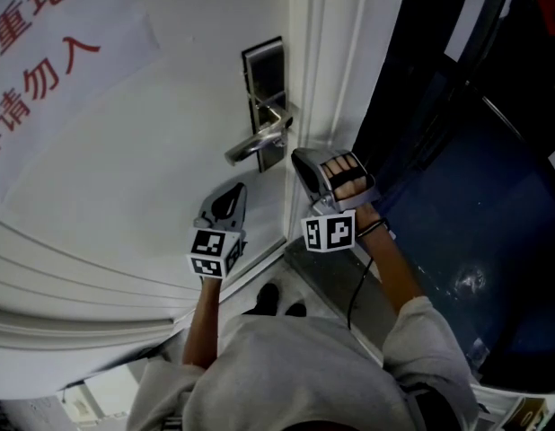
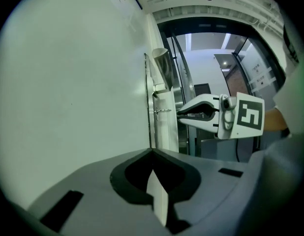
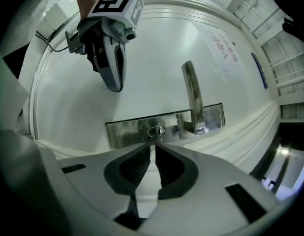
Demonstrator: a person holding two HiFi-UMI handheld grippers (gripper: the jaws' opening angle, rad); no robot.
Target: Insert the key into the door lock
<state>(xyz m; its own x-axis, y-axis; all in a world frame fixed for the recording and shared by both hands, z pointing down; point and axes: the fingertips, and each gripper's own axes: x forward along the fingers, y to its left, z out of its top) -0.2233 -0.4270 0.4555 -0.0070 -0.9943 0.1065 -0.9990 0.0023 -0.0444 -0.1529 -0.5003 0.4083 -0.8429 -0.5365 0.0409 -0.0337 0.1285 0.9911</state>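
A small metal key sticks straight out of the steel lock plate below the lever handle. In the right gripper view its end shows in the keyhole. My right gripper points level at the key from the door's edge side. Its jaws stand a narrow gap apart, and the tips stop just short of the key with nothing between them. My left gripper hangs lower on the door face, away from the lock. It is shut and empty.
The white door carries a paper notice with red characters at the upper left. The door frame runs beside the lock, and a dark open doorway lies to the right. The person's shoes and a cable are below.
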